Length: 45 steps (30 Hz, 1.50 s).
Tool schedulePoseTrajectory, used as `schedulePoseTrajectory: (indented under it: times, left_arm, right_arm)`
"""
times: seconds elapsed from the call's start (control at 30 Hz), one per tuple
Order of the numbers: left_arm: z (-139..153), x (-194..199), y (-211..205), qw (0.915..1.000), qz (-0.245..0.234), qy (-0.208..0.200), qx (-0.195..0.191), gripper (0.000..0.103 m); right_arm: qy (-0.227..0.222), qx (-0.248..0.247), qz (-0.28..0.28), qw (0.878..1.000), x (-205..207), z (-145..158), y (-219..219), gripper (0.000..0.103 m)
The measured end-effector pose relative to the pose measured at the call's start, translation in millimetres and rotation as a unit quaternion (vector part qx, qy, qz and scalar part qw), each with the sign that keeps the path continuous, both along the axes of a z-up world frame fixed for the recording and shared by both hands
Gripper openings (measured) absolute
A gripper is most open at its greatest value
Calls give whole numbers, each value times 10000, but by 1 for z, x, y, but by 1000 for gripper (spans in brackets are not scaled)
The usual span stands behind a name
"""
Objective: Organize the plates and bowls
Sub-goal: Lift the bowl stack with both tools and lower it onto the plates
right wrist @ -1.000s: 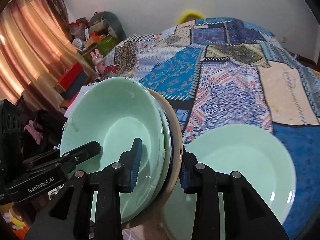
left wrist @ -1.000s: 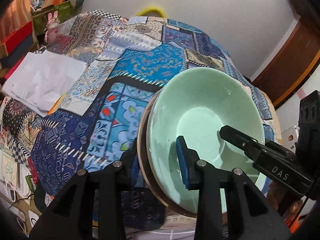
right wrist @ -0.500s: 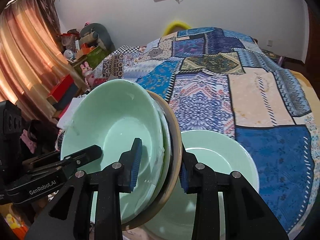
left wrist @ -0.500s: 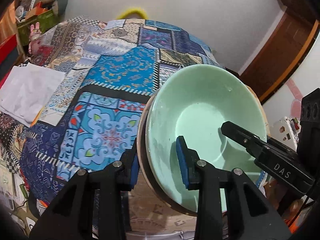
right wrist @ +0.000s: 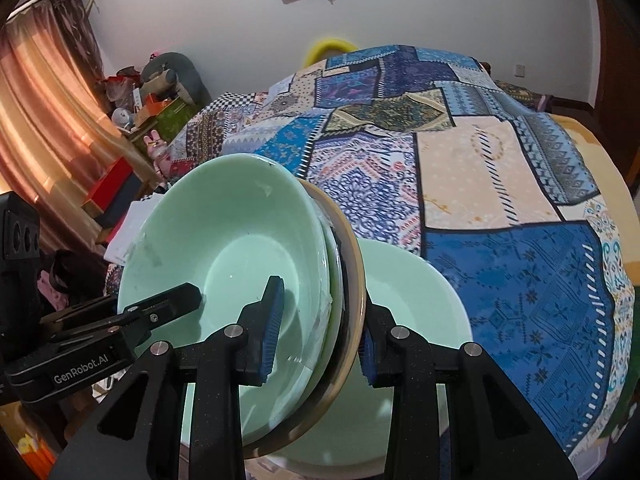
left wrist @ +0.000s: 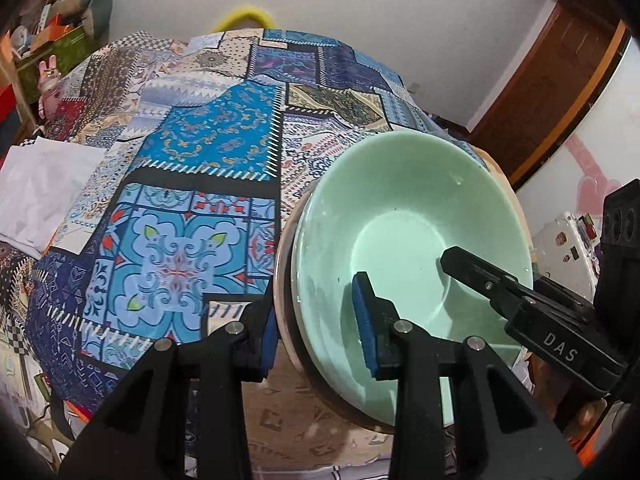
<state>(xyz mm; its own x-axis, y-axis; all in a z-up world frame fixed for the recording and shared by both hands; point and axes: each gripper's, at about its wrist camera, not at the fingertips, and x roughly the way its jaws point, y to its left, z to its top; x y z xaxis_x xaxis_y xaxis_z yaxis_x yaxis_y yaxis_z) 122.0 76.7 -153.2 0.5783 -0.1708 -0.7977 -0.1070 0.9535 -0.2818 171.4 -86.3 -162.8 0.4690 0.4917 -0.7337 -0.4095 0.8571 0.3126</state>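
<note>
Left wrist view, grip: your left gripper (left wrist: pixel 318 320) is clamping the near-left rim of the bowl stack (left wrist: pixel 404 248), one blue pad inside, one outside.
Left wrist view, stack: glossy pale-green round bowls are nesting in a tan-rimmed bowl, lifted over the near right edge of the patchwork cloth (left wrist: pixel 192 208).
Left wrist view, room: flat cloth is lying open left and far; a white folded sheet (left wrist: pixel 44 188) is sitting at the far-left edge.
Right wrist view, grip: your right gripper (right wrist: pixel 320 328) is pinching the stack's right rim.
Right wrist view, plate: a smooth green plate (right wrist: pixel 404 320) is resting on the cloth just right of the stack.
</note>
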Motion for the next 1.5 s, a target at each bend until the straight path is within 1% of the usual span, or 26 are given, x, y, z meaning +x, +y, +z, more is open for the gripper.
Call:
schedulePoseTrajectory:
  times: [0.3,0.87,1.0,1.17,1.33,1.5]
  left_arm:
    - [-8,9,-18,9998,-163,115,44,34]
    - [-35,26,-36,9981,-371,502,-13,34]
    - [-35,27,-38,9981,-407,466,47,34]
    - [-34,28,-38,9981,-432,436,54,34]
    - [-35,27,-39,9982,-428,392,130,34]
    - [-35,26,-39,9985,-407,350,62,34]
  right_arm:
    - [174,11,-165,9997,-1,-10,-17,31]
    - [495,-9,-321,9983,7,-29,-35,32]
    - [545,4,-308,9980,8,-33,-34,33]
    - [604,206,-349,9974,9,-38,-39,33]
    - [516,188,-310,9980,8,-39,-39,33]
    - [477,327,-340,9977,6,-38,-44,33]
